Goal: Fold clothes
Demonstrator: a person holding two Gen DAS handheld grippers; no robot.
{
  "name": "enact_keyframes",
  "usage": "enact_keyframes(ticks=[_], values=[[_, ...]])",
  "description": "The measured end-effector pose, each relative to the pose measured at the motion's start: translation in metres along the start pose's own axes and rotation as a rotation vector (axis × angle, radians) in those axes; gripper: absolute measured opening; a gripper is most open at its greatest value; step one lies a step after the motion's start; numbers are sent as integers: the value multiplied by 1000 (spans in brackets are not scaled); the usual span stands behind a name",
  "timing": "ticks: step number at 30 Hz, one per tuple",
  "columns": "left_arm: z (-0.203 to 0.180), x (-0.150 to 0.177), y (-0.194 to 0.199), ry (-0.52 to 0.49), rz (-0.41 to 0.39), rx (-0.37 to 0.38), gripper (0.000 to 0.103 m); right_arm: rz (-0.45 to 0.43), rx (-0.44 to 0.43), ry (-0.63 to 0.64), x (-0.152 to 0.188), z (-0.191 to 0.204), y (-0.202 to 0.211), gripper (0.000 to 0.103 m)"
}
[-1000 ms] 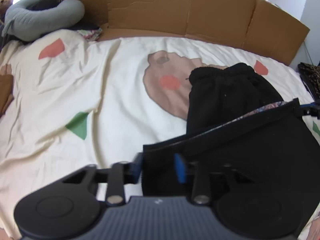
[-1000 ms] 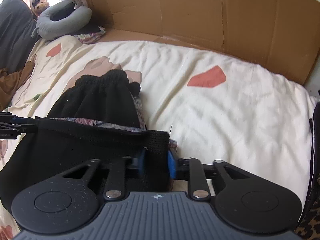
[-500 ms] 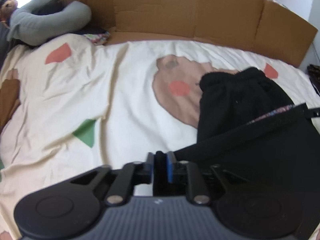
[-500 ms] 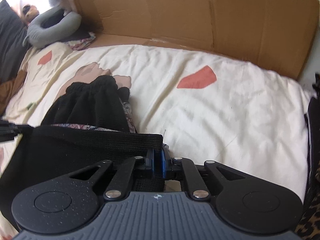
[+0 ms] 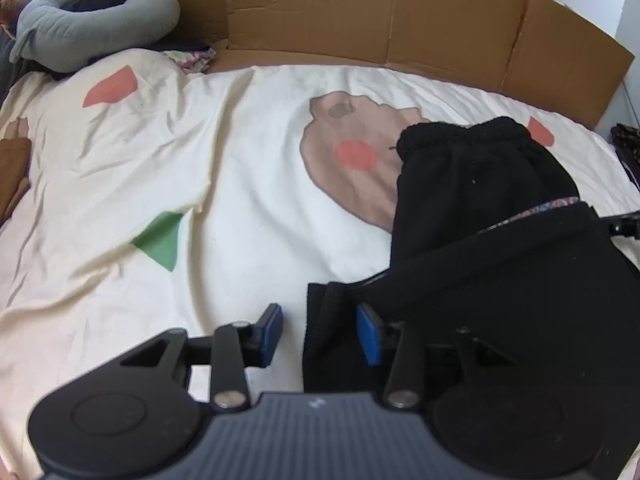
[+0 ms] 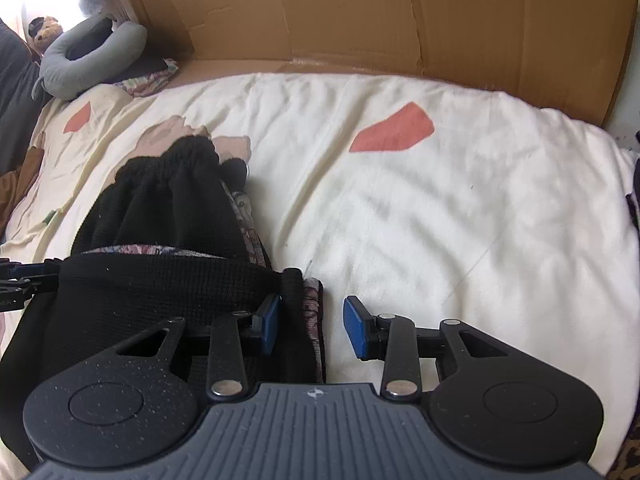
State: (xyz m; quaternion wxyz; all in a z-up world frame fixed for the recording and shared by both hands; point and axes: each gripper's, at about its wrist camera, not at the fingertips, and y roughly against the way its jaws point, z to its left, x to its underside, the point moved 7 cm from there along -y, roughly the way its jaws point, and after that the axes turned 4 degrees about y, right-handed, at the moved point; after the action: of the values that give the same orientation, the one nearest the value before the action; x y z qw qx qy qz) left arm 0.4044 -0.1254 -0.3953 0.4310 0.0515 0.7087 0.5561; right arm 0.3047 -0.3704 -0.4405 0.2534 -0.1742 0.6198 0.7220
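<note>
Black garment lay on bed; left gripper and right gripper angled down, jaws just opened, spread, garment corners loose between.

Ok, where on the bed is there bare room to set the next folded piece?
Free: the cream duvet right of the black garment, up to the cardboard; also left of the garment around the green patch. Crowded: the far-left corner, with the grey pillow.

Bare cream bedsheet right of the black garment; cardboard wall behind.
</note>
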Motion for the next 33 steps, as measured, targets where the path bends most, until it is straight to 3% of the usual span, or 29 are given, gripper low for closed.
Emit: enact_keyframes(ticks=[3, 11, 13, 18, 28, 33], values=[[3, 0, -2, 24, 8, 20, 46, -7, 2, 18, 2, 3, -2, 41], [-1, -1, -6, 8, 18, 35, 45, -16, 13, 86, 3, 17, -3, 12], [-1, -2, -6, 16, 19, 44, 42, -15, 15, 96, 3, 19, -2, 11], [-11, 1, -3, 9, 13, 60, 12, -23, 7, 86, 2, 18, 0, 9], [-16, -6, 23, 5, -47, 18, 8, -96, 7, 43, -12, 6, 31, 8], [-11, -16, 40, 61, -79, 12, 8, -130, -3, 40, -18, 7, 45, 8]])
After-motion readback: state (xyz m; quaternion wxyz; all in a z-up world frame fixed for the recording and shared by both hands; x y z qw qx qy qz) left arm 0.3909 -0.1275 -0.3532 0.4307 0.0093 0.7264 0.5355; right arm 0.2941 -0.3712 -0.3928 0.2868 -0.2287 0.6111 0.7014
